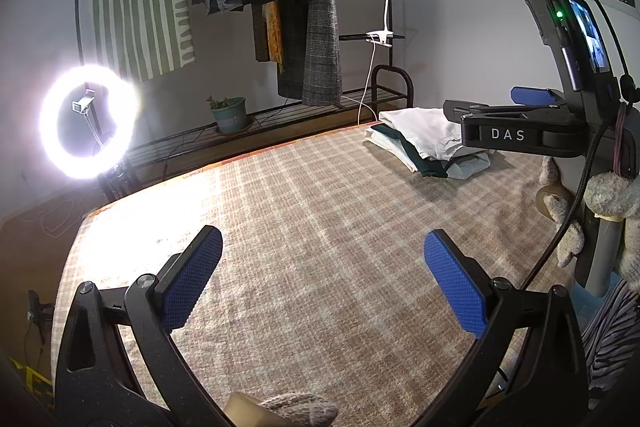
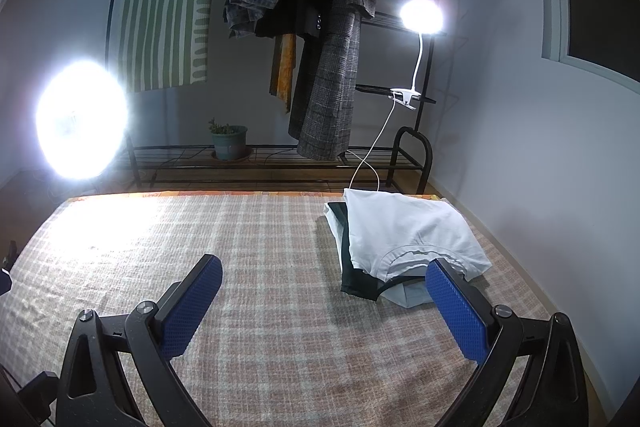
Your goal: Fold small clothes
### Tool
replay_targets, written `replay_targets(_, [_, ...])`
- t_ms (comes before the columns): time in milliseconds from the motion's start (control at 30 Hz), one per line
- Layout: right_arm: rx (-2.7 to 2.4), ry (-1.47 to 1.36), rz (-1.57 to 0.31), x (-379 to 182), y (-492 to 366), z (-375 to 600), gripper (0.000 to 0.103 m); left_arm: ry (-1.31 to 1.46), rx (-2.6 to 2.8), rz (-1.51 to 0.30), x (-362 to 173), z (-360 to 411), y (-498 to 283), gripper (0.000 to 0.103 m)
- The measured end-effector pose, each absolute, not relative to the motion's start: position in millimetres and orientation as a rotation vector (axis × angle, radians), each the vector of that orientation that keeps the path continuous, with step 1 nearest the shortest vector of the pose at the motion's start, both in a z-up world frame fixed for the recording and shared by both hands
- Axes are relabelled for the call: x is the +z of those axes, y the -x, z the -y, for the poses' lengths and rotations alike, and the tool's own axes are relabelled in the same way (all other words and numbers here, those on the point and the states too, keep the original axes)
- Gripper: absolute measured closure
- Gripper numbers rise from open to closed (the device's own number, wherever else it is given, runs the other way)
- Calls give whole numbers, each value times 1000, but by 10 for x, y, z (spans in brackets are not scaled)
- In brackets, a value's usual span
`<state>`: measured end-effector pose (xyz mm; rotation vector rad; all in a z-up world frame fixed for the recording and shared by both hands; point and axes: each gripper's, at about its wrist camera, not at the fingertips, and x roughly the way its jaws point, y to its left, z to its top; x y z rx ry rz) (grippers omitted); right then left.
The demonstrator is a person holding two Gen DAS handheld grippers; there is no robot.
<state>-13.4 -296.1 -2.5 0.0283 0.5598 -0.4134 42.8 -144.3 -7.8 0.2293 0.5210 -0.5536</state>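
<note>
A stack of folded clothes lies at the far right of the plaid-covered bed: a white T-shirt on top, a dark green garment under it, pale fabric at the bottom. In the left wrist view the same stack sits at the far right, partly behind the right gripper's black body. My left gripper hovers open over bare bedcover, nothing between its blue pads. My right gripper is open too, its right pad just in front of the stack's near edge.
A bright ring light stands at the bed's left. A clothes rack with hanging coats, a clip lamp and a potted plant line the far wall. A plush toy and striped fabric are at the right.
</note>
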Motion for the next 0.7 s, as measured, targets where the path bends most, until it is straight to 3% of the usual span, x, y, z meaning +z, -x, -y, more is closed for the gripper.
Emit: replay_targets(700, [-394, -26, -571, -74, 124, 3014, 0, -219, -524, -529, -94, 1394, -427, 0])
